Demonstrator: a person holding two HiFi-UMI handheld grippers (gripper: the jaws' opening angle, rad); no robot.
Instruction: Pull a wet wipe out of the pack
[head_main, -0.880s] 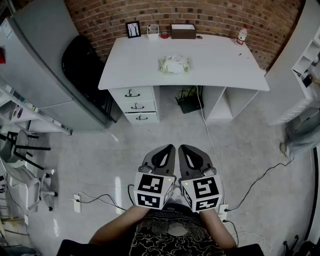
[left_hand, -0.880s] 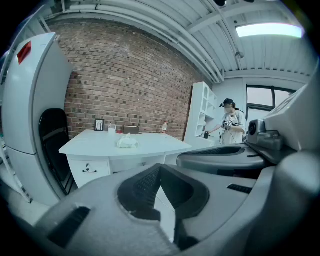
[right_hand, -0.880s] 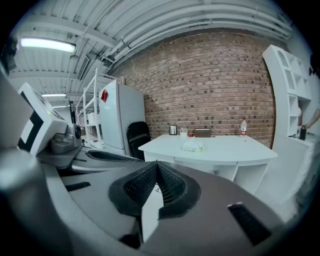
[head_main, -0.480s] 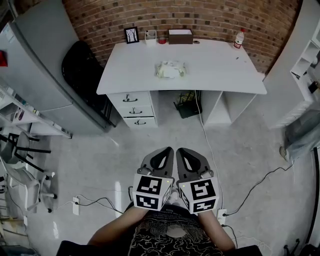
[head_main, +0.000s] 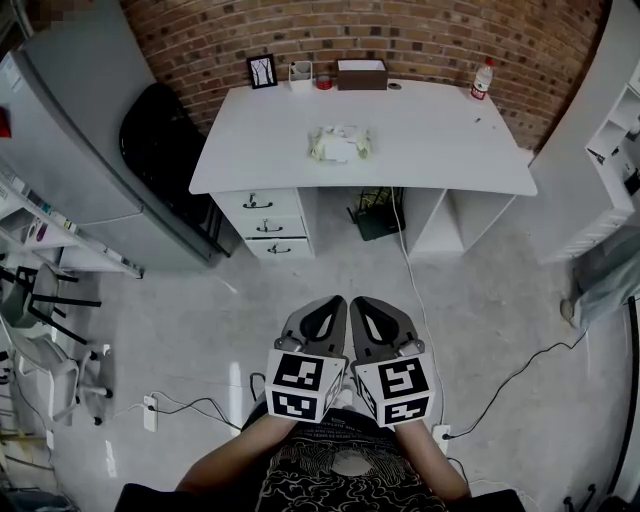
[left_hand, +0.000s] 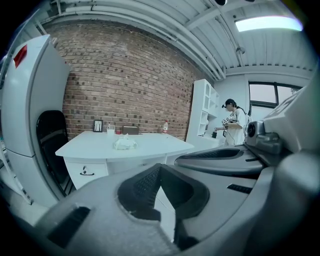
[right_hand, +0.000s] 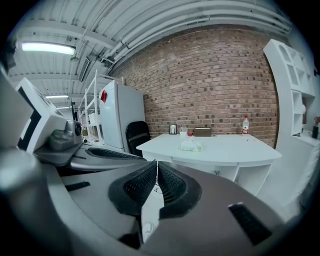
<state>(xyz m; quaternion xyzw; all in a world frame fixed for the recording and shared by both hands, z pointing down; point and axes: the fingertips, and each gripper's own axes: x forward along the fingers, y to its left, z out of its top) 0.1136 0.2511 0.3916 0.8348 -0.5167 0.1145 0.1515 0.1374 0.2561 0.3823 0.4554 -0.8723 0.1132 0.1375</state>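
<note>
The wet wipe pack (head_main: 340, 143) is a pale, crumpled packet lying in the middle of the white desk (head_main: 430, 140), far ahead of me. It also shows small in the left gripper view as the pack (left_hand: 124, 144) and in the right gripper view as the pack (right_hand: 191, 145). My left gripper (head_main: 335, 300) and right gripper (head_main: 362, 300) are held side by side close to my body, over the floor and well short of the desk. Both are shut with nothing between the jaws, as the left gripper (left_hand: 159, 167) and right gripper (right_hand: 157, 163) show in their own views.
At the desk's back edge stand a photo frame (head_main: 263, 71), a cup (head_main: 299, 70), a brown box (head_main: 361, 74) and a bottle (head_main: 484, 77). Drawers (head_main: 262, 225) sit under its left side. A black chair (head_main: 160, 130) and grey fridge (head_main: 70, 140) stand left. Cables (head_main: 500, 385) cross the floor. A person (left_hand: 232, 122) stands far right.
The head view has shifted slightly, so the desk sits a little differently in frame. Both grippers stay shut and side by side, nearly unmoved.
</note>
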